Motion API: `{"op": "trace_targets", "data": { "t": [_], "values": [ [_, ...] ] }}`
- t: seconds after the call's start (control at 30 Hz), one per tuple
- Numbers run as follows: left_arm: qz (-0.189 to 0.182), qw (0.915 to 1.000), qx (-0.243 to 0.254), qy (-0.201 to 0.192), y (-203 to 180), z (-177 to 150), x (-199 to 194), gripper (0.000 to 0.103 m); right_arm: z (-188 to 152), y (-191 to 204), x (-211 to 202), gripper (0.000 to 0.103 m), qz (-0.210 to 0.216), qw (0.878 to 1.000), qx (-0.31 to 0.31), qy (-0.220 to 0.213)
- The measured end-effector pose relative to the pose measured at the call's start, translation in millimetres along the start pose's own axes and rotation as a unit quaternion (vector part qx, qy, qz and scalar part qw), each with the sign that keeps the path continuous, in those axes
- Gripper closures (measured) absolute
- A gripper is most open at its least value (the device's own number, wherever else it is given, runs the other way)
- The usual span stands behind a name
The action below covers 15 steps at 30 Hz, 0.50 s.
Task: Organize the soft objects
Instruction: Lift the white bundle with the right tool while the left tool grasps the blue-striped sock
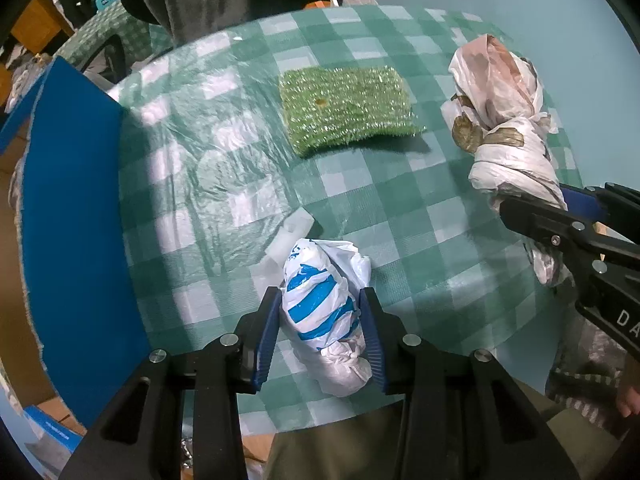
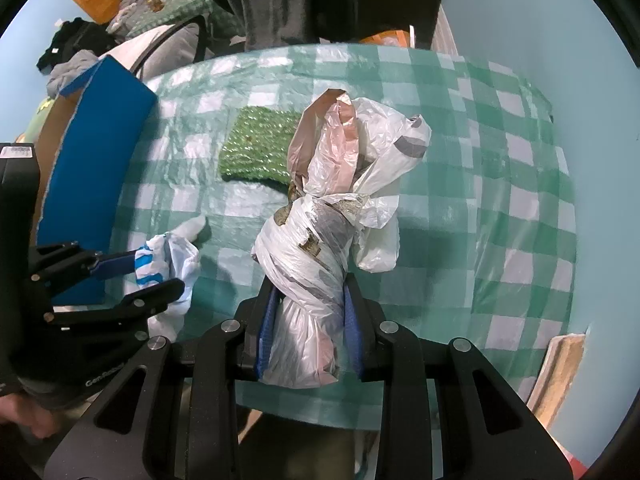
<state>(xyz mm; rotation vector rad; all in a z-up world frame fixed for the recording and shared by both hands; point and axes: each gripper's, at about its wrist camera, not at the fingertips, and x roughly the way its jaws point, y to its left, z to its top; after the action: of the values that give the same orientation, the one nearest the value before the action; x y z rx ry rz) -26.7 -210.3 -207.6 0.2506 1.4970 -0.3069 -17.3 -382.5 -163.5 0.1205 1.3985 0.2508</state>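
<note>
My left gripper (image 1: 321,300) is shut on a knotted blue-and-white plastic bag (image 1: 324,312) near the table's front edge; it also shows in the right wrist view (image 2: 164,264). My right gripper (image 2: 308,300) is shut on a twisted bundle of white and pinkish plastic bags (image 2: 316,248), whose loose top stands up over the table; the bundle also shows in the left wrist view (image 1: 504,120). A green glittery scrub pad (image 1: 348,108) lies flat on the checked tablecloth, beyond both grippers and apart from them.
A blue cardboard box flap (image 1: 76,216) stands at the table's left edge. A small white piece (image 1: 294,228) lies just beyond the blue-and-white bag. A person in dark clothes (image 2: 320,0) stands behind the table (image 2: 500,200). A wooden board (image 2: 560,368) leans at the right.
</note>
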Motion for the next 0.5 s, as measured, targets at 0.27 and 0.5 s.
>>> {"op": "trace_targets", "data": {
  "t": [0.27, 0.5],
  "values": [
    [0.003, 0.9996, -0.014, -0.025, 11, -7, -33, 0.063, 9, 12, -17, 0.074, 0.001, 1.0, -0.013, -0.012],
    [0.005, 0.9982, -0.033, -0.05, 23, 4, -62, 0.063, 17, 29, -32, 0.074, 0.002, 0.999, -0.025, -0.022]
  ]
}}
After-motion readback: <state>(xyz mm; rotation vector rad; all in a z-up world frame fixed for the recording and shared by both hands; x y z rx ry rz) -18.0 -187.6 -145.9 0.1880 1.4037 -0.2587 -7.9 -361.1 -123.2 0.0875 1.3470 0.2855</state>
